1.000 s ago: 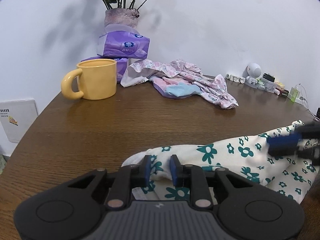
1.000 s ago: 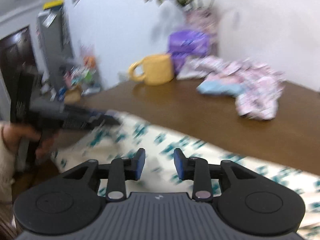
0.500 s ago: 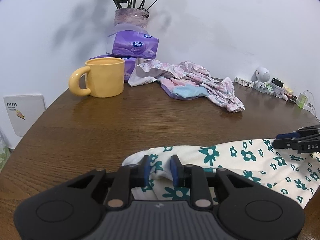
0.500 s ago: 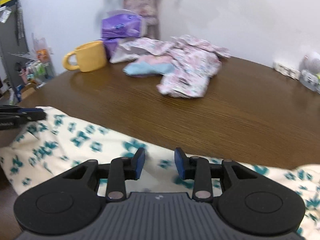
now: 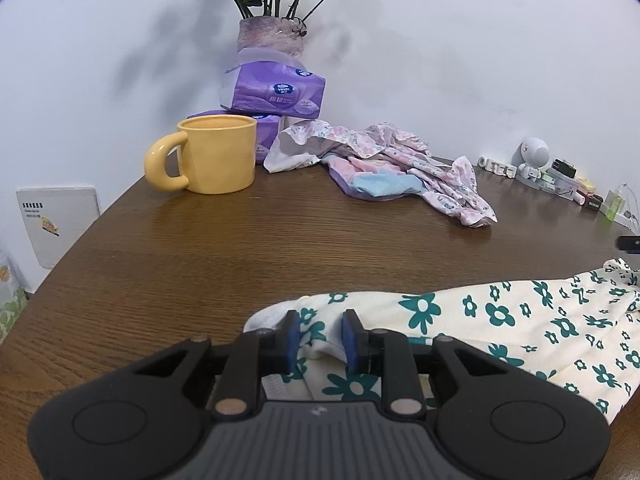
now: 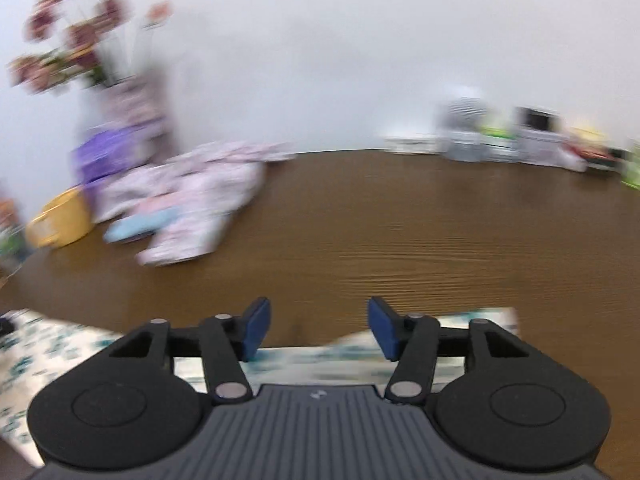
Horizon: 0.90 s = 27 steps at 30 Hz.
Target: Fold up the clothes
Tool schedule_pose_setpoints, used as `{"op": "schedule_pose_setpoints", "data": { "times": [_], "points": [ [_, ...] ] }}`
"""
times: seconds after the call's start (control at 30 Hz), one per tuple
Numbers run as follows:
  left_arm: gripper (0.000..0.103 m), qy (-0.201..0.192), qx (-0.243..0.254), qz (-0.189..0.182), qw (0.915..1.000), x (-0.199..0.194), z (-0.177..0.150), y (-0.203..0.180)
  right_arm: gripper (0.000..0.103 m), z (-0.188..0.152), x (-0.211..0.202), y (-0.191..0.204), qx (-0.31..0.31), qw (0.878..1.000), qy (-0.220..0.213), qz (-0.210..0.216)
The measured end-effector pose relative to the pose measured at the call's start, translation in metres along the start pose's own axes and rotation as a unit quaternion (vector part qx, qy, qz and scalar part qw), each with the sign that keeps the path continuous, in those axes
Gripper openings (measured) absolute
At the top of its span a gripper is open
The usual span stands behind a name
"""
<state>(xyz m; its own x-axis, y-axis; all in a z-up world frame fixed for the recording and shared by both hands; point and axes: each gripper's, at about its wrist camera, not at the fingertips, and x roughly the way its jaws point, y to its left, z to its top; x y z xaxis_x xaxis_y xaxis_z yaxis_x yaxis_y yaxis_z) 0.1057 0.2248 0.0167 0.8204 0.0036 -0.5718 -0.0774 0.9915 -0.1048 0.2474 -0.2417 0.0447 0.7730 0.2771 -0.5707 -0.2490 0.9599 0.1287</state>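
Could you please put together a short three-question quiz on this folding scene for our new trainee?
1. True or false: the left tongs are closed on a fold of the green-flowered garment.
2. Multiple choice: the right tongs are A) clamped on the garment, B) open with bare table between the fingers, C) holding the yellow mug.
3. Fill in: the pink floral clothes lie crumpled near the table's far edge, to the ____ of the mug in the left wrist view.

Key: 1 true; 2 B; 3 right.
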Motion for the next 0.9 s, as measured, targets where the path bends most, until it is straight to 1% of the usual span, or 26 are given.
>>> {"op": "schedule_pose_setpoints", "data": {
  "times": [0.03, 0.07, 0.1, 0.13, 0.17, 0.23, 0.37, 0.4, 0.43, 0.47, 0.5, 0.53, 0.57, 0.63, 0.7, 0.8, 0.9],
  "points": [
    [0.023, 0.000, 0.000, 0.001, 1.0000, 0.000, 0.000, -0.001, 0.062, 0.001, -0.001, -0.015, 0.009, 1.000, 0.001, -0.018],
    [0.023, 0.000, 0.000, 0.003, 1.0000, 0.000, 0.000, -0.001, 0.067, 0.002, 0.000, -0.028, 0.019, 0.999, 0.004, -0.031],
    [0.023, 0.000, 0.000, 0.004, 1.0000, 0.000, 0.000, -0.002, 0.075, 0.002, 0.002, -0.040, 0.029, 0.999, 0.009, -0.034],
    [0.023, 0.000, 0.000, 0.005, 1.0000, 0.000, 0.000, -0.002, 0.076, 0.001, 0.004, -0.052, 0.039, 0.998, 0.013, -0.037],
    [0.023, 0.000, 0.000, 0.006, 1.0000, 0.000, 0.000, -0.003, 0.076, 0.001, 0.006, -0.063, 0.050, 0.998, 0.018, -0.035],
    [0.023, 0.000, 0.001, 0.008, 1.0000, 0.000, 0.000, -0.004, 0.077, -0.002, 0.014, -0.076, 0.071, 0.997, 0.029, -0.017],
    [0.023, -0.001, 0.000, 0.012, 0.9999, 0.000, 0.000, -0.005, 0.077, -0.006, 0.034, -0.084, 0.070, 0.996, 0.048, -0.012],
    [0.023, -0.001, 0.000, 0.013, 0.9999, 0.000, 0.000, -0.005, 0.075, -0.007, 0.037, -0.083, 0.068, 0.996, 0.052, -0.011],
    [0.023, -0.001, -0.001, 0.014, 0.9999, 0.000, 0.000, -0.006, 0.071, -0.008, 0.039, -0.081, 0.068, 0.996, 0.053, -0.009],
    [0.023, -0.001, -0.001, 0.015, 0.9999, 0.000, 0.000, -0.006, 0.063, -0.009, 0.039, -0.080, 0.068, 0.996, 0.052, -0.007],
    [0.023, -0.001, -0.002, 0.016, 0.9999, 0.000, 0.000, -0.006, 0.046, -0.010, 0.039, -0.079, 0.069, 0.996, 0.052, -0.005],
    [0.023, -0.001, -0.002, 0.017, 0.9998, 0.000, 0.000, -0.006, 0.035, -0.011, 0.038, -0.079, 0.069, 0.996, 0.053, -0.004],
    [0.023, -0.001, -0.003, 0.019, 0.9998, 0.000, 0.000, -0.007, 0.009, -0.011, 0.038, -0.079, 0.070, 0.996, 0.054, -0.003],
    [0.023, -0.001, -0.004, 0.020, 0.9998, 0.000, 0.000, -0.007, 0.006, -0.014, 0.035, -0.082, 0.083, 0.995, 0.055, 0.007],
    [0.023, -0.001, -0.005, 0.022, 0.9997, 0.000, 0.000, -0.007, 0.005, -0.016, 0.029, -0.087, 0.095, 0.994, 0.048, 0.011],
    [0.027, -0.001, -0.006, 0.027, 0.9996, 0.000, -0.001, -0.007, 0.005, -0.017, 0.015, -0.096, 0.112, 0.993, 0.033, 0.010],
    [0.027, -0.002, -0.003, 0.031, 0.9995, 0.000, -0.001, -0.009, 0.005, -0.020, 0.013, -0.099, 0.112, 0.993, 0.047, 0.002]
  ]
}}
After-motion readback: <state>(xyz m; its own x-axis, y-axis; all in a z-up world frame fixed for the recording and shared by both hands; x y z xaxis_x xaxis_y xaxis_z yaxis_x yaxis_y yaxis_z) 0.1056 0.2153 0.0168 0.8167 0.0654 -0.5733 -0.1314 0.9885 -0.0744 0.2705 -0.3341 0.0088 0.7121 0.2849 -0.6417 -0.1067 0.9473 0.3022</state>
